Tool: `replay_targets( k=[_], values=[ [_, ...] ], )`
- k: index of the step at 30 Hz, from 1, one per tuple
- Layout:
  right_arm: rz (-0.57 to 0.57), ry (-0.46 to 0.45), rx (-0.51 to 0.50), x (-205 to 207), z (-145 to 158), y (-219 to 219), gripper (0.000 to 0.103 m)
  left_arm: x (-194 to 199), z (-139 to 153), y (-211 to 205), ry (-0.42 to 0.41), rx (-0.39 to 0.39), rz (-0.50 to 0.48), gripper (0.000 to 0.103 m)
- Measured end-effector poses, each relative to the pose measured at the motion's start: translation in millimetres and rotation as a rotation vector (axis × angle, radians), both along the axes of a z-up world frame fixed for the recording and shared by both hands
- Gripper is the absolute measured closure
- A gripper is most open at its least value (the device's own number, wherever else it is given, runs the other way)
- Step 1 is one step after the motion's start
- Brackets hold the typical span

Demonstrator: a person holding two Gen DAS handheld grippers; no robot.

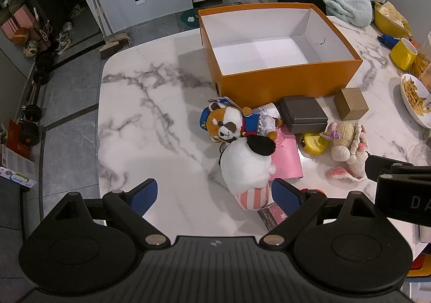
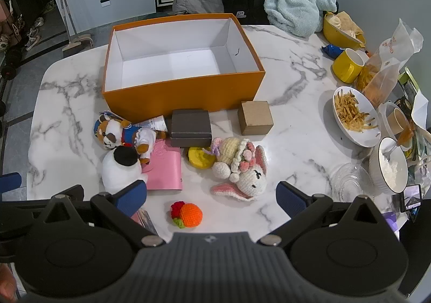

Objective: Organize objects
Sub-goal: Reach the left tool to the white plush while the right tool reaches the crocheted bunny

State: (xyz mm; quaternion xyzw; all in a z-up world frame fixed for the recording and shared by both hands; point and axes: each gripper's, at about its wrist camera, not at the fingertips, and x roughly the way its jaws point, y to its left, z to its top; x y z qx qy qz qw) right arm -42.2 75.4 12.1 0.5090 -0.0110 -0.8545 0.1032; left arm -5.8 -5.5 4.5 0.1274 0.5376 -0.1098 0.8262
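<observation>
Marble table point(image 2: 291, 125) – one orange box point(image 2: 183, 98), three plush toys, both tongs point(image 1: 214, 196) point(image 2: 211, 199) spread wide

A yellow mug point(image 2: 347, 65), a plate of what look like fries point(image 2: 355, 116), and a blue blanket point(image 2: 296, 8).

box point(image 2: 183, 93) behind toys | crochet rabbit point(image 2: 242, 171) right of notebook point(image 2: 165, 168) | bowls point(image 2: 355, 117) far right

Orange box point(image 2: 186, 99): open, white inside, empty. Before it: red panda plush point(image 2: 118, 133) on its side, white plush point(image 2: 120, 171), pink booklet point(image 2: 165, 171), dark box point(image 2: 190, 128), cardboard box point(image 2: 256, 117) (upright), crochet bunny point(image 2: 242, 171), crochet orange point(image 2: 190, 214).
</observation>
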Motion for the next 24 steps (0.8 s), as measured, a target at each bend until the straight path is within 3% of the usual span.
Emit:
replay_targets(
  k=[15, 16, 24],
  values=[
    [-0.010, -0.014, 0.003, -1, -4, 0, 0.001, 0, -4, -5, 0.013, 0.001, -0.112, 0.000],
    [-0.009, -0.016, 0.004, -2, -5, 0, 0.001, 0, -6, -6, 0.016, 0.003, -0.226, 0.000],
    [0.007, -0.047, 0.015, -10, -19, -1, 0.001, 2, -21, -12, 0.037, 0.014, -0.259, 0.000]
  ],
)
